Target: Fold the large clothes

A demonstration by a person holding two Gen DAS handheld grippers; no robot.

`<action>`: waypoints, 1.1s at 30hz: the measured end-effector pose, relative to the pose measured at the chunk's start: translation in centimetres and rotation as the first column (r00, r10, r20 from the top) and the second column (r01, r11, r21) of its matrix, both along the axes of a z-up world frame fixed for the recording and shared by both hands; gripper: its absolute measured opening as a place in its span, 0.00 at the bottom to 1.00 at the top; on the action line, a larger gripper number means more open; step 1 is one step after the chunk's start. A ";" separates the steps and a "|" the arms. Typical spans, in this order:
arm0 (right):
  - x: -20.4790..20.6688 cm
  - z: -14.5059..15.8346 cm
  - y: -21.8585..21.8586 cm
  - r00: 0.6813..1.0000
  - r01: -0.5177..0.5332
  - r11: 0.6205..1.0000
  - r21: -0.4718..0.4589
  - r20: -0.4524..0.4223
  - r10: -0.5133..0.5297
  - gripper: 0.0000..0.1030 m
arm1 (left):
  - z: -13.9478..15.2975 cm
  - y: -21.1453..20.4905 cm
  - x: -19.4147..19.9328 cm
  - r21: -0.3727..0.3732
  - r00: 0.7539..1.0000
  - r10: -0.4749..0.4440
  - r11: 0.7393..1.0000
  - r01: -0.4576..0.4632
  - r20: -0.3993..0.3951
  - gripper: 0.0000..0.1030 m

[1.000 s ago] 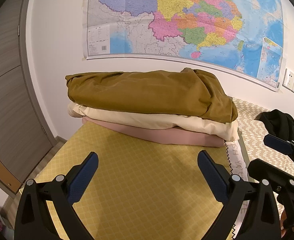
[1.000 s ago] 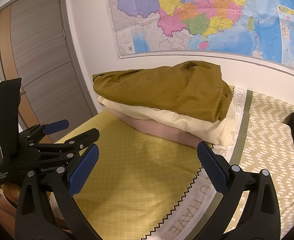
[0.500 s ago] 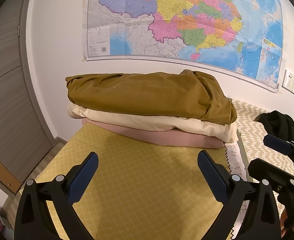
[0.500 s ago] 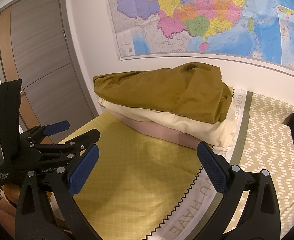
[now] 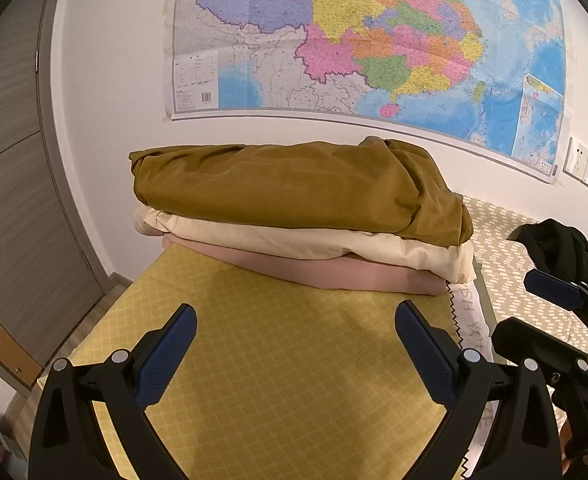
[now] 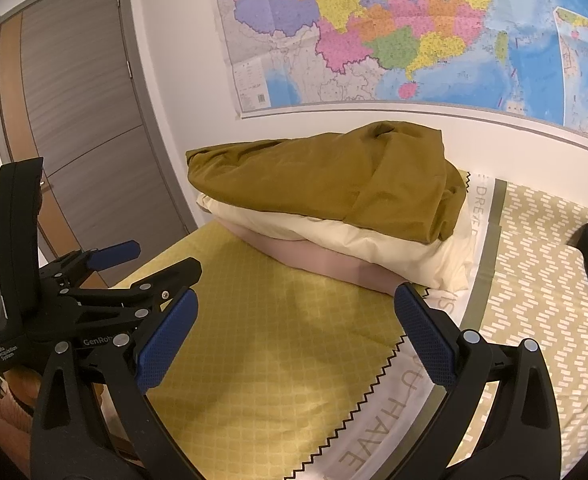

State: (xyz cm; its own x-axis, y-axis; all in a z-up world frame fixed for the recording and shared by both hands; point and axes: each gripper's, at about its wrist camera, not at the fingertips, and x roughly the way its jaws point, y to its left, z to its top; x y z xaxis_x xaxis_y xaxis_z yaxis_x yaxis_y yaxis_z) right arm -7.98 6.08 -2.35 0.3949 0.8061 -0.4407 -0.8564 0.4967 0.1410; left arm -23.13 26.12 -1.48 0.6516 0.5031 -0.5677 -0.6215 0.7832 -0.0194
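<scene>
Yellow checked bedspread (image 5: 278,368) carries 3 folded garments stacked against the wall, olive one (image 5: 294,188) on top, long axis crosswise. Left gripper (image 5: 295,354) and right gripper (image 6: 294,336) gape wide, empty; black garment (image 5: 557,248) lies nearer the right.

A home bedroom: a bed under a yellow diamond-patterned cover (image 5: 278,364), 3 folded cloths stacked on it, a large colourful paper wall map (image 5: 373,40) taped to the white wall, a grey wood-grain door (image 6: 82,120), and beige wall switches (image 5: 587,164).
</scene>
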 end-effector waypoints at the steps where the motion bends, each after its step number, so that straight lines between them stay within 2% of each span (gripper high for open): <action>1: 0.0 0.0 0.0 1.000 0.001 1.000 -0.001 -0.001 -0.001 0.94 | 0.0 0.0 0.0 -0.002 1.000 -0.001 1.000 0.001 0.000 0.93; 33: 0.2 -0.3 -0.1 1.000 -0.002 1.000 0.004 -0.009 0.002 0.94 | -0.4 0.0 0.0 -0.002 1.000 -0.003 1.000 0.003 -0.007 0.93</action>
